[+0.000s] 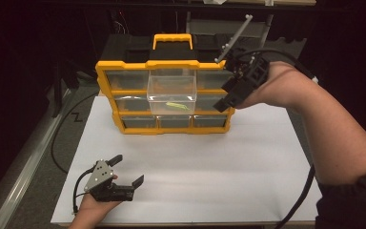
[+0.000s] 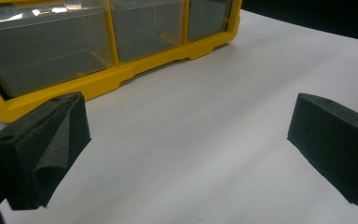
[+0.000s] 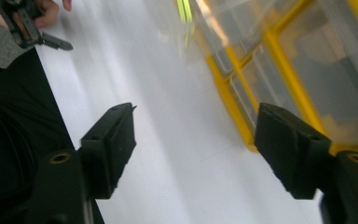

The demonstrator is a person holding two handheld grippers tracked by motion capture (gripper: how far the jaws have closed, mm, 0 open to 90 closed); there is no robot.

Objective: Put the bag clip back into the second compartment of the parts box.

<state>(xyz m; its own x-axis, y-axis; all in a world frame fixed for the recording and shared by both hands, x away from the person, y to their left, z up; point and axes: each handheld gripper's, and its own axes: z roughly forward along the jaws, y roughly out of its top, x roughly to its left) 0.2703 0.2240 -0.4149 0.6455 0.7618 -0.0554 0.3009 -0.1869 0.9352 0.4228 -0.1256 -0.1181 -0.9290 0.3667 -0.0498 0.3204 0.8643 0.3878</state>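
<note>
A yellow parts organizer (image 1: 124,67) with clear drawers stands at the back of the white tabletop (image 1: 195,162). Its middle drawer (image 1: 171,93) sticks out toward me, with a small green item (image 1: 176,105) lying inside. My right gripper (image 1: 223,98) hangs in the air by the organizer's right end. In the right gripper view its jaws (image 3: 196,116) stand open around nothing, with the yellow frame (image 3: 228,93) just beyond. My left gripper (image 1: 129,168) rests at the front left of the table. It is open (image 2: 189,121) and faces the organizer's bottom row (image 2: 98,84).
The organizer carries a yellow handle (image 1: 172,40) on top. A black cable (image 1: 59,138) loops over the table's left edge beside a metal rail (image 1: 24,171). Another cable (image 1: 305,191) trails off the front right corner. Dark surroundings lie beyond the table.
</note>
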